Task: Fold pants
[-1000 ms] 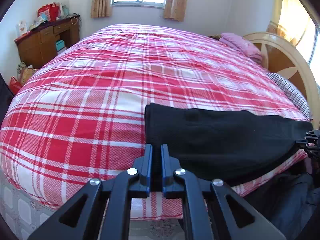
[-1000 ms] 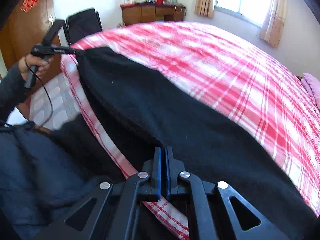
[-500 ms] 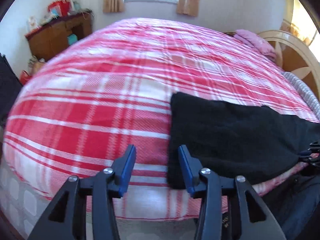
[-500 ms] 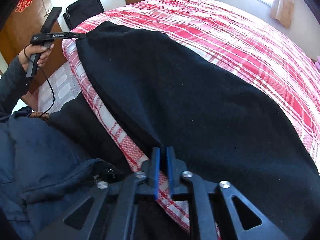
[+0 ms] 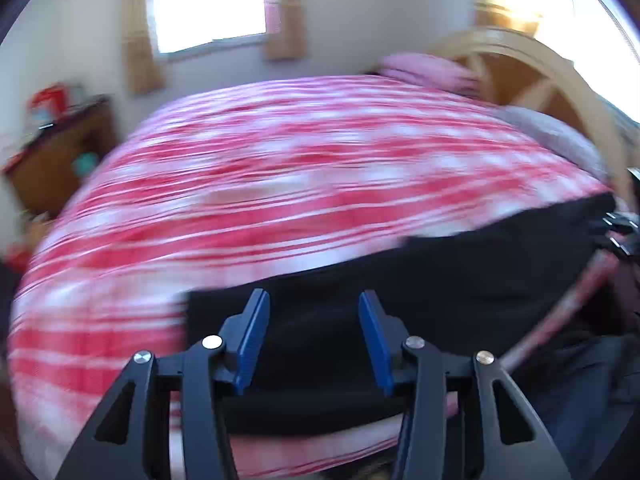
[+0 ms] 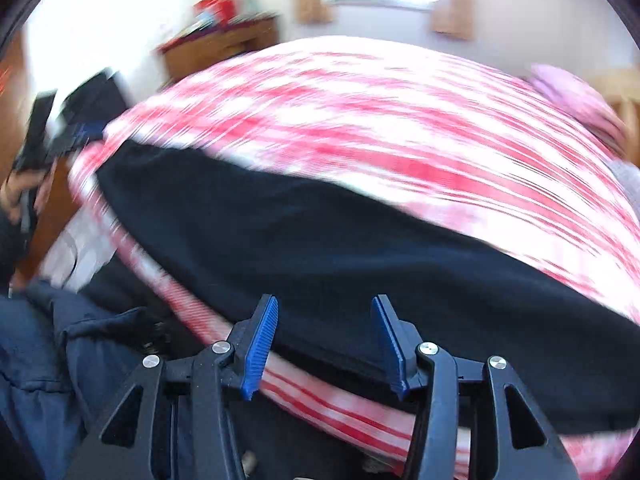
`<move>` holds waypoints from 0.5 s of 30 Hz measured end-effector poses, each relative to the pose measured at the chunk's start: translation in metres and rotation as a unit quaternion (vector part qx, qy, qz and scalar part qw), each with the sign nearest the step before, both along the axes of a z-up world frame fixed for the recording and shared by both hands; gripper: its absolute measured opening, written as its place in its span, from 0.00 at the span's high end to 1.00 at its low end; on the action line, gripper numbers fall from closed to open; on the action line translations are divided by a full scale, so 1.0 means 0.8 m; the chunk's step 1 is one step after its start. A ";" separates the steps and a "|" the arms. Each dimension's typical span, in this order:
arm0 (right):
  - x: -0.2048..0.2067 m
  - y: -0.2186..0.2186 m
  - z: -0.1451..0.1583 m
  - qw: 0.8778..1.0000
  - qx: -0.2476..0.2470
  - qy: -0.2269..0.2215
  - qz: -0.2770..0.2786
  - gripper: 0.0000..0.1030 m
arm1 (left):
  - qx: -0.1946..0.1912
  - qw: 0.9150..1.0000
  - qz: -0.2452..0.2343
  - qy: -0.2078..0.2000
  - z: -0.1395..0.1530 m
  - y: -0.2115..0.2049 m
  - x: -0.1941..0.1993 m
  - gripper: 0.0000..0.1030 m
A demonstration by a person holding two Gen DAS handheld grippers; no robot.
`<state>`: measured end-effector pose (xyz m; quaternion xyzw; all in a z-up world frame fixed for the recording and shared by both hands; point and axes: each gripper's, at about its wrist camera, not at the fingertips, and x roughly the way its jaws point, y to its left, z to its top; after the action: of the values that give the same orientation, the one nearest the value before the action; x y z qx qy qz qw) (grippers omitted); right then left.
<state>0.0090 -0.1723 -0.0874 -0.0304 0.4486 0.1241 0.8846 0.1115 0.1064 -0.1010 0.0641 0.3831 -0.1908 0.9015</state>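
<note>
The black pants (image 5: 460, 280) lie flat along the near edge of the bed, on the red and white plaid cover (image 5: 280, 168). My left gripper (image 5: 312, 340) is open and empty, just above the pants' left end. My right gripper (image 6: 324, 340) is open and empty, above the pants (image 6: 320, 248) near the bed's edge. The left gripper also shows at the far left of the right wrist view (image 6: 60, 136), held in a hand. Both views are blurred by motion.
A pink pillow (image 5: 428, 70) and a curved wooden headboard (image 5: 540, 68) are at the far right. A wooden dresser (image 5: 60, 148) stands at the left wall. The person's dark blue jacket (image 6: 48, 368) is close to the bed's edge.
Both grippers have let go of the pants and opened wide. The pants now lie flat on the bed. Both cameras are swinging, so the views have turned toward the window.
</note>
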 end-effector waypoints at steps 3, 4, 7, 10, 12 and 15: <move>-0.019 -0.069 0.022 0.995 0.040 -0.019 -0.091 0.51 | -0.023 0.996 -0.088 0.020 -0.003 -0.085 0.015 0.52; -0.028 -0.091 0.029 0.991 0.049 -0.028 -0.120 0.51 | -0.026 0.993 -0.109 0.024 -0.004 -0.107 0.016 0.52; -0.048 -0.140 0.042 0.978 0.062 -0.044 -0.195 0.51 | -0.036 0.981 -0.188 0.043 -0.008 -0.190 0.018 0.52; -0.071 -0.190 0.049 0.960 0.087 -0.055 -0.262 0.51 | -0.045 0.962 -0.263 0.062 -0.010 -0.268 0.006 0.52; -0.086 -0.215 0.050 0.948 0.097 -0.061 -0.296 0.51 | -0.044 0.950 -0.299 0.076 -0.015 -0.308 -0.004 0.52; -0.101 -0.248 0.047 0.934 0.134 -0.061 -0.327 0.51 | -0.047 0.935 -0.340 0.090 -0.025 -0.365 -0.018 0.52</move>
<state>-0.0720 -0.3707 -0.0497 0.2296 0.3585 -0.1147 0.8975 0.0967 -0.1853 -0.1213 0.1309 0.4087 -0.5089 0.7462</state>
